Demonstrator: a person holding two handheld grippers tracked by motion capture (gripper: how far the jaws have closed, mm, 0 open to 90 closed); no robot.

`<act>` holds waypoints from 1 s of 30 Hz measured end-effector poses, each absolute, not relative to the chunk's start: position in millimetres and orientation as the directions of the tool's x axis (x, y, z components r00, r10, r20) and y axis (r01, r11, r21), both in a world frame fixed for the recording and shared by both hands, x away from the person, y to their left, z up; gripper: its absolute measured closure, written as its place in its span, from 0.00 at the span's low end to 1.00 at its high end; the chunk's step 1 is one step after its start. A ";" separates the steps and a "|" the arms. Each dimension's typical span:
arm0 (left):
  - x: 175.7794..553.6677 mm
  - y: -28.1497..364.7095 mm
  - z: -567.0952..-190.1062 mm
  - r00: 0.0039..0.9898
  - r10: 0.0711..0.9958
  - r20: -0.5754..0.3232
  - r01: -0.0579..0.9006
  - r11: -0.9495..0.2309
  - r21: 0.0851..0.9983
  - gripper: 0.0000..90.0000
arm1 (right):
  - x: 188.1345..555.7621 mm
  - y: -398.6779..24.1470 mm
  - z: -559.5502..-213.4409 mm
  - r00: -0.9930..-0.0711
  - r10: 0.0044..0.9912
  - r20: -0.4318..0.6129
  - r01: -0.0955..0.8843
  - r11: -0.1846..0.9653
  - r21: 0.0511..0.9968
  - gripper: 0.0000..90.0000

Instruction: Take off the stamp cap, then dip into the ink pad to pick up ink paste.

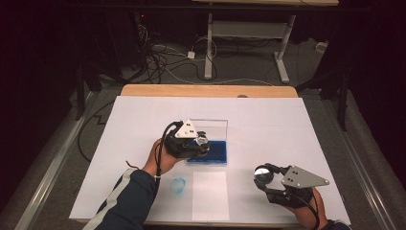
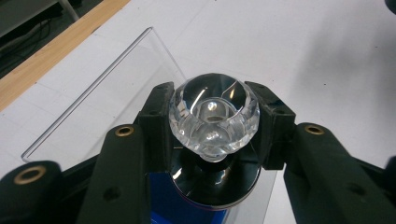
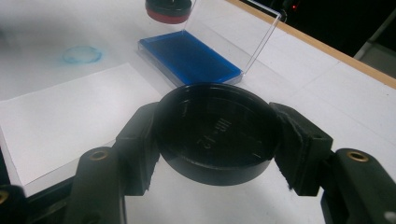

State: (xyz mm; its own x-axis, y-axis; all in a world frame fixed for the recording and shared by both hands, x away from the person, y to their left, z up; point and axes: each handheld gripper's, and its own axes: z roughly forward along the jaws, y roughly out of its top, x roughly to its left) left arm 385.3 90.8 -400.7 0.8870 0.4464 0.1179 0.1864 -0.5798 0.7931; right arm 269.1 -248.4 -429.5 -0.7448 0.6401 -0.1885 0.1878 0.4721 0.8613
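In the high view, the left gripper (image 1: 200, 143) is over the blue ink pad (image 1: 213, 152), which lies in an open clear case (image 1: 213, 127) on the white table cover (image 1: 297, 124). Its jaws hold a stamp with a clear faceted knob (image 1: 201, 140). The right gripper (image 1: 264, 175) is well apart, near the front right of the table, and holds a round black cap (image 1: 263, 173). A white paper sheet (image 1: 210, 195) lies between both hands, with a blue ring mark (image 1: 178, 184) just beside it.

In the left gripper view, the fingers (image 2: 156, 123) are clamped on both sides of the clear knob (image 2: 214, 114). The black round base (image 2: 215, 179) of the stamp is below the knob, over the blue pad (image 2: 173, 203); I cannot tell if it touches it.

In the right gripper view, the fingers (image 3: 140, 142) press on the left and right edge of the black cap (image 3: 217, 133), which sits between them above the table. The blue pad (image 3: 189, 58) and the paper sheet (image 3: 65, 116) are farther away.
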 end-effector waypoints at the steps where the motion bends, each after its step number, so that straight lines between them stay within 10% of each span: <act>1: 386.1 90.6 -401.3 0.888 0.445 0.115 0.187 -0.578 0.794 0.60 | 268.9 -248.1 -429.4 -0.746 0.639 -0.190 0.187 0.475 0.860 0.42; 30: 409.6 77.9 -428.7 0.884 0.461 0.076 0.221 -0.554 0.802 0.60 | 270.2 -239.5 -432.0 -0.771 0.611 -0.180 0.183 0.483 0.856 0.42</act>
State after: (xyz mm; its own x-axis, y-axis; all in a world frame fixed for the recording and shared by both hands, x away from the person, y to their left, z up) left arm 409.6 77.9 -428.7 0.8841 0.4612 0.0756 0.2206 -0.5545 0.8024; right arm 270.2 -239.5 -432.0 -0.7713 0.6106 -0.1796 0.1833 0.4833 0.8560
